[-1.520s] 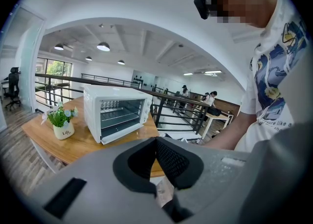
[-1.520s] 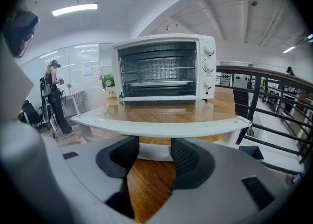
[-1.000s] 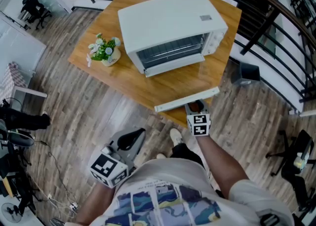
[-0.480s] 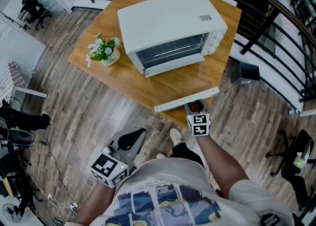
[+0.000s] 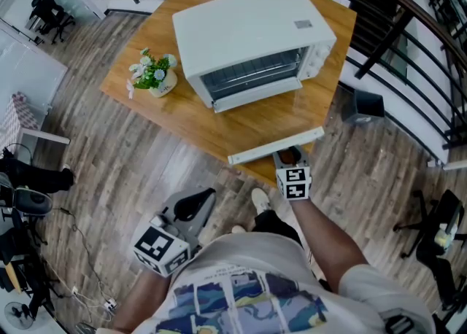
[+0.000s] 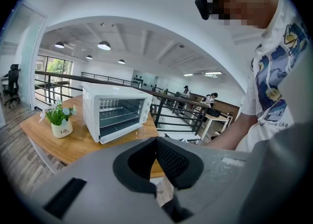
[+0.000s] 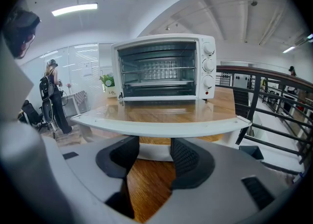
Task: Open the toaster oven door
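**Toaster oven door down flat**

The white toaster oven (image 5: 248, 33) stands on the counter (image 5: 182, 117) toward 12 o'clock, its chamber showing. Its glass door (image 5: 271, 119) lies fully down and level, reaching toward 6 o'clock, with the white handle bar (image 5: 276, 146) at the counter's near edge.

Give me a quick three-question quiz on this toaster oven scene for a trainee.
1. True or false: the toaster oven has its door shut.
2. What stands beside the oven on the table? A) flower pot B) kettle C) mug
3. Which gripper is at the door handle?
Key: 1 false, it lies open flat; 2 A; 3 the right gripper, jaws apart.
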`<state>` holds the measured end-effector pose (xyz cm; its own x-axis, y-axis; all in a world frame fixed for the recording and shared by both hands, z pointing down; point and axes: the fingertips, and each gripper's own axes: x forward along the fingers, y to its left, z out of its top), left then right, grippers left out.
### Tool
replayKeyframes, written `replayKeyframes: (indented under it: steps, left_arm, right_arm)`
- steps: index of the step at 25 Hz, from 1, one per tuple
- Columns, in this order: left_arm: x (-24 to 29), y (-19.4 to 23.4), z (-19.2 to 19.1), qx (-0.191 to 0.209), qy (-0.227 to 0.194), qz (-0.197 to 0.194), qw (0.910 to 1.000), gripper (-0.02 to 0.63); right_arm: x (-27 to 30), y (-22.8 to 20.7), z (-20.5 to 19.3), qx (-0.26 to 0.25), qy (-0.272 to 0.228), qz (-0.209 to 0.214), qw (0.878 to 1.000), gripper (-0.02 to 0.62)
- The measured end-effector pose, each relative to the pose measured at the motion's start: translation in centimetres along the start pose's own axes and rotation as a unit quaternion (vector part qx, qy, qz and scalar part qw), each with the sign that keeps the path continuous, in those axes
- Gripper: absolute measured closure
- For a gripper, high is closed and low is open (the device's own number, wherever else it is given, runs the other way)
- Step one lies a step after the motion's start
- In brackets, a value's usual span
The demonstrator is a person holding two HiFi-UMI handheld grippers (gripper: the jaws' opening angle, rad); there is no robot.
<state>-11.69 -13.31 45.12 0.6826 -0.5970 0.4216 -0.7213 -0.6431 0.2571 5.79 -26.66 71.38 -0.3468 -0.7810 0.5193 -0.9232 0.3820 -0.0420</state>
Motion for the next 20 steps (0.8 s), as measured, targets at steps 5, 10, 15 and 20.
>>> replayKeyframes:
  steps: [5,10,15,20]
  left_arm:
    - [-0.11,0.07,0.09,0.0,-0.001,0.0,1.0,0.603]
    - [0.09,0.07,0.1,0.0,-0.001,-0.001,1.0,0.603]
    - [0.33,0.11,0.12,0.002,0.0,-0.002,1.0,0.603]
    - [0.29,0.08,0.17,0.002,0.003,-0.002,1.0,0.603]
  right_arm:
    - [-0.2,0.16,0.08,0.001,0.003,0.001,1.0,0.393]
    - [-0.11,0.16,0.12,0.001,0.003,0.001,1.0,0.393]
    - [0.0,0.04,0.05,0.001,0.004,0.001,1.0,0.393]
    - [-0.09,0.04,0.07,0.001,0.005,0.001,1.0,0.393]
